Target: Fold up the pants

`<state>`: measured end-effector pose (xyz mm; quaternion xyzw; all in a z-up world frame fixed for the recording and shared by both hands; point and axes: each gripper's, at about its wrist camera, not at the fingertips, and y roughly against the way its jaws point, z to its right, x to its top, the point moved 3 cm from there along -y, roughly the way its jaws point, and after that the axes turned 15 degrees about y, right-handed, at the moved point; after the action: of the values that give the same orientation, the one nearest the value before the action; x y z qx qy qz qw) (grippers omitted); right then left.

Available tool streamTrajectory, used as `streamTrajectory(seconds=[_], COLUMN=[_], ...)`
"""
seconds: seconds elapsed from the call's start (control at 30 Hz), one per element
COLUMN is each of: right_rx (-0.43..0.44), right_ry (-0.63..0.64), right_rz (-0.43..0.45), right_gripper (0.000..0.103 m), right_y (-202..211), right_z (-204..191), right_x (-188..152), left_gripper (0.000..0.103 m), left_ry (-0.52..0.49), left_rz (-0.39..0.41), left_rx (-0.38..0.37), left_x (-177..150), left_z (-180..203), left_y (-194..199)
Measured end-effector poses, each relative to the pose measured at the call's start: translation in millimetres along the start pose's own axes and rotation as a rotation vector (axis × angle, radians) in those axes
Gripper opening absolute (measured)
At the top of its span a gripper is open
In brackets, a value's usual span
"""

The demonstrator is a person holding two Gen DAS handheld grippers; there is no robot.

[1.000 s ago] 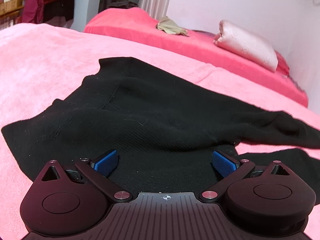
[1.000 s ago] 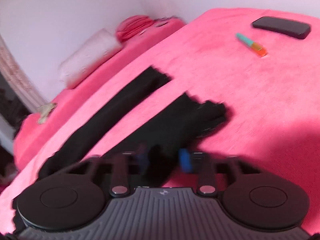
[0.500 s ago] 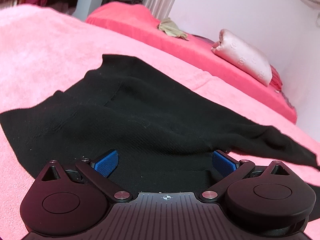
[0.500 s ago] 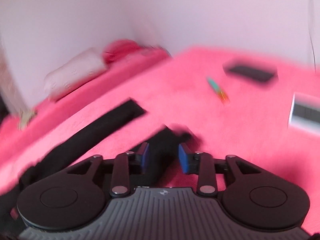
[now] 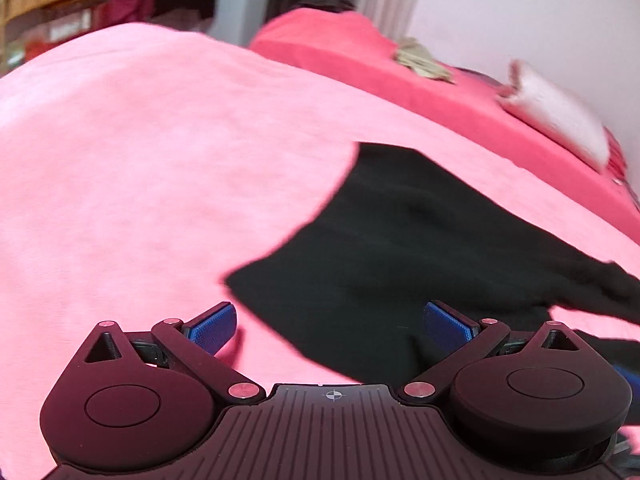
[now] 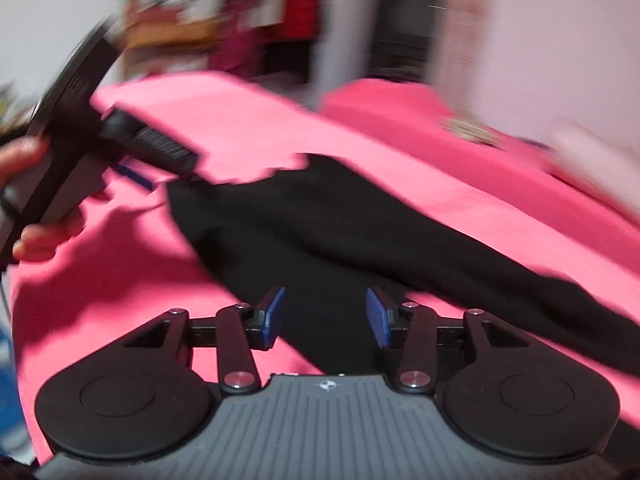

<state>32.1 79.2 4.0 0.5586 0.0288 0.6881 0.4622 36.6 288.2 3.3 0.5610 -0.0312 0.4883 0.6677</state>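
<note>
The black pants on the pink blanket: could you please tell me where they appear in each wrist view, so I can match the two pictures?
Left wrist view: the black pants fill the lower right, running from beside the open left gripper to the right edge.
Right wrist view: they cross the centre diagonally, from upper left to lower right, passing under the open right gripper.
Shared landmark: the pale pillow on the far red bed, at upper right in both.

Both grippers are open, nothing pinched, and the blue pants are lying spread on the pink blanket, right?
Not quite: the pants are black, not blue, as the left wrist view shows. The rest holds: left gripper and right gripper are open, nothing pinched, pants on the pink blanket.
</note>
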Motion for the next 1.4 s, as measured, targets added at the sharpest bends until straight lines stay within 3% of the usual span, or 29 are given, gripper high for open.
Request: streamTrajectory(seconds=[0.13,0.23,0.3,0.33,0.47,0.6,0.67,0.8,0.83,0.87,0.93,1.07,1.2,1.33,1.4], right_rx=[0.009,-0.014,-0.023,-0.023,-0.047,0.111,0.089,0.149,0.116,0.080,0.007,-0.214,-0.455,-0.547,-0.559], right_ry=[0.208,0.310,0.344,0.339,0.313,0.395,0.375,0.056,-0.023,-0.103,-0.263,-0.581,-0.946,-1.269,-1.346], right_rz=[-0.012,-0.018,-0.018,-0.032,0.013,0.029,0.053,0.094,0.103,0.106,0.108,0.033,0.023,0.014,0.018], right_gripper=[0.049,0.049,0.032,0.011,0.011,0.002,0.002,0.009,0.022,0.041,0.060,0.060,0.060,0.059,0.058], right_y=[-51.2,-74.7,-87.0,-90.3,-76.1,-67.2,-59.1,-23.1,-11.9,0.2,19.9,59.4,110.0,129.9,128.8], right_z=[-41.7,-55.5,-60.0,-60.4,-73.9,-111.8,-109.2,-39.2,-15.4,7.1,57.1,155.0,240.8,298.3,315.0], right_x=[32.6,35.0,38.5,38.8,47.0,41.0,39.5,33.0,25.1,14.8,-15.3,-99.6,-197.2,-280.2,-306.1], left_gripper=[0.103,0.103,0.103,0.103,0.103,0.103,0.103,0.103,0.103,0.103,0.103,0.103,0.103,0.103,0.103], left_ry=[0.057,0.066,0.063,0.062,0.052,0.057,0.054,0.020,0.012,0.008,-0.002,0.002,0.013,0.031,0.004], left_rz=[-0.007,-0.006,-0.008,-0.010,-0.012,0.005,0.009,0.005,-0.001,-0.004,-0.016,-0.078,-0.136,-0.179,-0.139], left_rx=[0.004,0.012,0.016,0.019,0.021,0.022,0.007,-0.022,-0.033,-0.043,-0.073,-0.138,-0.165,-0.127,-0.103], left_x=[12.2,17.4,18.9,20.0,21.6,29.4,31.5,35.7,37.4,38.4,41.6,44.2,46.0,43.6,40.9], left_z=[-24.4,-32.4,-34.8,-36.1,-35.7,-27.7,-19.5,5.2,13.4,20.8,40.0,77.2,113.4,130.8,131.9], left_y=[-1.3,-3.3,-4.9,-5.8,-5.3,-3.3,-2.2,-5.3,-8.6,-11.9,-22.9,-55.3,-98.9,-145.9,-155.6])
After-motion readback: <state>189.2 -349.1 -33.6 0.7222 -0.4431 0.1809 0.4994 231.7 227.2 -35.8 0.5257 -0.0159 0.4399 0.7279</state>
